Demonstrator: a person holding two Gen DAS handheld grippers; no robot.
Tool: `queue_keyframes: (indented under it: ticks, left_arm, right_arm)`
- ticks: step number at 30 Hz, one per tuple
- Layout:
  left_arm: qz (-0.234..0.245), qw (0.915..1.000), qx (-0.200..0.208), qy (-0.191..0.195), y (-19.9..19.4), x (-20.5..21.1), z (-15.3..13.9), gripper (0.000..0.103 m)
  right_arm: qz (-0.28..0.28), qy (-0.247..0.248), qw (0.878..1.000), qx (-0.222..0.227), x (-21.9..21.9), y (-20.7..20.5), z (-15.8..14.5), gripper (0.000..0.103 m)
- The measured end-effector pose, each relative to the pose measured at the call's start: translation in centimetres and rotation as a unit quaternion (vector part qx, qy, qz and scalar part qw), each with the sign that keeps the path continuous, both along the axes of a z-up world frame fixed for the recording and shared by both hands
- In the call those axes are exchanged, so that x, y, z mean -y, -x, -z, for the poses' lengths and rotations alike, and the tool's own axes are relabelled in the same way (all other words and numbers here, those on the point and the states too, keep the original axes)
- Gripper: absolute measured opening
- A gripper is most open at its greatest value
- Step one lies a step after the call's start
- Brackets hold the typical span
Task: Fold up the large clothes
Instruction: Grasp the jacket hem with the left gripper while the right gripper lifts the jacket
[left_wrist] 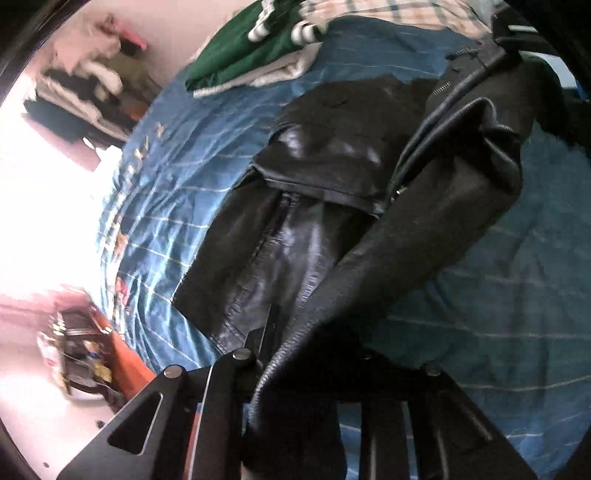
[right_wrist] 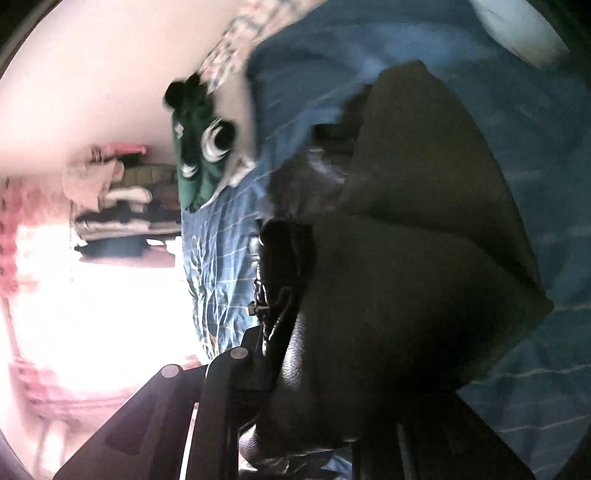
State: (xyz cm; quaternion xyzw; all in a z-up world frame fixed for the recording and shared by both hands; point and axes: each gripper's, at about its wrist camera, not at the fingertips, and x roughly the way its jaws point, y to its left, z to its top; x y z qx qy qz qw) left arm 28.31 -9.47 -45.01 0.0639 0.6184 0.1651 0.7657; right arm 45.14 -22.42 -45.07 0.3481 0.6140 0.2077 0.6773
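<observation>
Right up against the lens, black leather: edge of the black leather jacket [left_wrist: 317, 206] pinched in the left gripper [left_wrist: 295, 373], jaws clamped on a ribbed seam, a lifted fold rising away toward the top right. Same story on the other side, right gripper [right_wrist: 295, 387] closed on a bunched handful of jacket [right_wrist: 406, 258], fabric ballooning so close that most of that view is dark. Zipper teeth glinting just beside the left-hand finger there. Beyond the tongs, rest of the jacket lying on the blue bedspread [left_wrist: 177, 177], one panel flat and shiny, a pocket flap and zip line showing, one part doubled over another. Looks mid-fold: one side raised in both grips, not yet laid down, nothing squared or smoothed. Probably a first fold under way, with further folds and tidying left. Farther out, a green garment with white stripes [left_wrist: 251, 51] heaped near the head of the bed, whether folded already hard to say. Checked fabric [left_wrist: 388, 11] at the far edge. Past the bed, blurred shelves of stacked clothes [left_wrist: 81, 92] against a pinkish wall, glare washing out the floor.
</observation>
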Motion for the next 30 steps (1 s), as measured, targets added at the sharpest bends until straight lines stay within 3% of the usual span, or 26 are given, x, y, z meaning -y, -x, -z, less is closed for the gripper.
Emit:
queue_keyframes:
  ticks: [5, 9, 12, 14, 15, 16, 18, 19, 21, 23, 26, 28, 30]
  left_arm:
    - [-0.035, 0.9964, -0.004, 0.077, -1.3, -7.8, 0.3, 0.022]
    - [-0.095, 0.9795, -0.013, 0.177, -2.0, -14.7, 2.5, 0.023]
    - [-0.137, 0.9677, -0.006, 0.211, -2.1, -18.9, 3.2, 0.036]
    - [-0.164, 0.9631, 0.009, 0.213, -2.0, -21.9, 3.3, 0.062]
    - [-0.176, 0.9631, 0.02, 0.203, -1.9, -23.1, 3.0, 0.07]
    - [-0.183, 0.9622, 0.028, 0.2, -1.8, -24.1, 2.7, 0.078]
    - [-0.2, 0.9608, 0.04, 0.188, -1.7, -25.6, 2.4, 0.078]
    - [-0.203, 0.9611, 0.041, 0.183, -1.7, -25.8, 2.5, 0.079]
    - [-0.197, 0.9642, 0.029, 0.175, -2.2, -25.6, 3.6, 0.079]
    - [-0.188, 0.971, 0.017, 0.147, -2.7, -24.5, 5.2, 0.079]
    - [-0.172, 0.9808, -0.031, 0.086, -3.2, -23.1, 9.5, 0.079]
    - [-0.172, 0.9797, -0.053, 0.088, -3.0, -22.7, 12.7, 0.083]
    - [-0.186, 0.9767, -0.047, 0.095, -2.9, -23.3, 13.3, 0.091]
  right_arm:
    - [-0.041, 0.08, 0.996, -0.012, -10.3, -4.3, -0.5, 0.018]
    - [-0.074, 0.135, 0.987, -0.047, -17.5, -6.7, 2.6, 0.021]
    - [-0.101, 0.148, 0.981, -0.07, -21.8, -8.4, 5.3, 0.04]
    - [-0.119, 0.131, 0.981, -0.08, -23.8, -8.9, 6.5, 0.054]
    - [-0.129, 0.109, 0.983, -0.078, -24.7, -9.1, 6.5, 0.062]
    - [-0.134, 0.085, 0.985, -0.074, -25.1, -9.2, 6.3, 0.062]
    - [-0.145, 0.042, 0.987, -0.049, -24.4, -9.0, 4.6, 0.062]
    - [-0.143, 0.044, 0.988, -0.033, -23.7, -9.2, 3.8, 0.062]
    - [-0.119, 0.06, 0.991, 0.006, -20.1, -9.7, 1.9, 0.063]
    - [-0.082, 0.107, 0.991, 0.025, -15.6, -10.6, 1.4, 0.063]
    - [-0.029, 0.165, 0.986, 0.014, -8.0, -12.2, 3.3, 0.064]
    - [0.0, 0.186, 0.983, -0.006, -3.6, -13.1, 6.1, 0.064]
    - [0.021, 0.157, 0.987, -0.026, -0.2, -13.9, 9.5, 0.065]
